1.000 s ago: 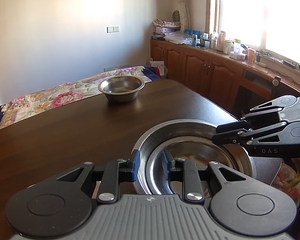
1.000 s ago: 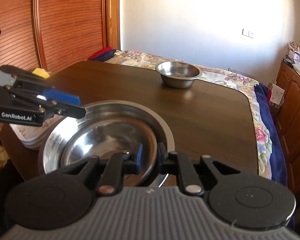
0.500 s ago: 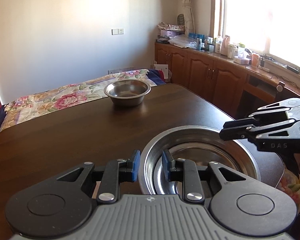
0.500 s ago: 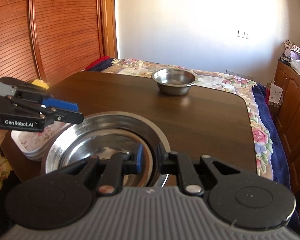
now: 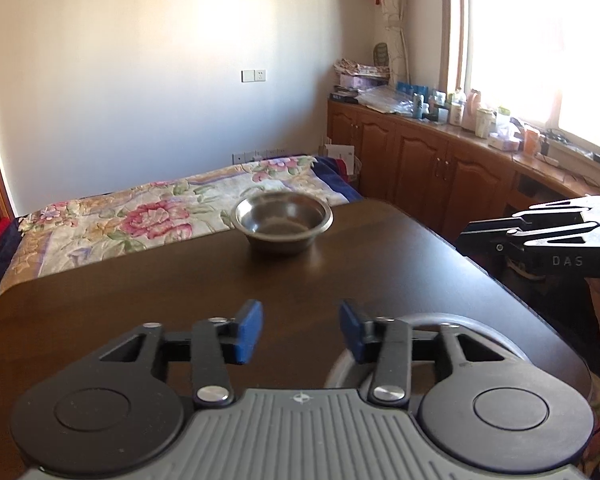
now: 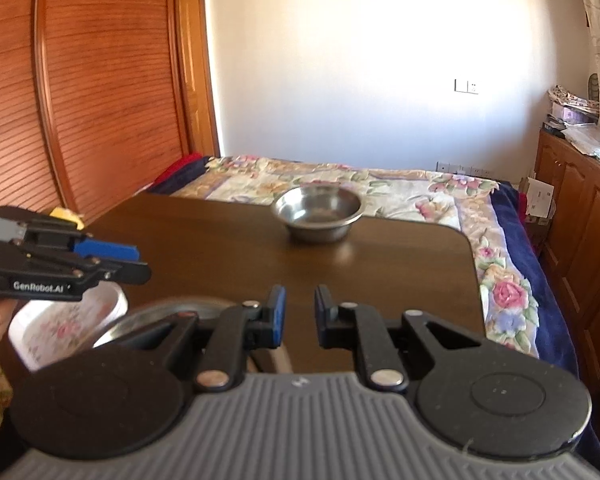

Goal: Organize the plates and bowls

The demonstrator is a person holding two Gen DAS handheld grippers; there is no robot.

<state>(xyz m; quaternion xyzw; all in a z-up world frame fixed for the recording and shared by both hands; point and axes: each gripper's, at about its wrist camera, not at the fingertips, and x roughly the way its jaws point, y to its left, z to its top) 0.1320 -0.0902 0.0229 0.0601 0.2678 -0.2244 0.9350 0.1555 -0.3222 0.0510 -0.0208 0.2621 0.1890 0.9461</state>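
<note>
A small steel bowl [image 5: 284, 222] stands alone at the far side of the dark wooden table [image 5: 140, 300]; it also shows in the right wrist view [image 6: 318, 212]. The stacked large steel bowls [image 5: 480, 334] sit at the near edge, mostly hidden under my grippers; their rim shows in the right wrist view [image 6: 168, 312]. My left gripper [image 5: 300, 330] is open and empty, raised above the stack's left rim. My right gripper [image 6: 300, 314] is open and empty, raised above its right rim. Each gripper shows from the side in the other's view, the right one [image 5: 540, 236] and the left one [image 6: 72, 268].
A white floral dish [image 6: 72, 320] sits at the table's near left corner. A bed with a floral quilt [image 5: 140, 208] lies beyond the table. Wooden cabinets [image 5: 440, 176] with clutter run along the right wall. A slatted wooden wardrobe [image 6: 80, 100] stands left.
Both grippers have let go of the large bowl's rim, opened, and risen and pulled back from the stack, which now sits low in both views.
</note>
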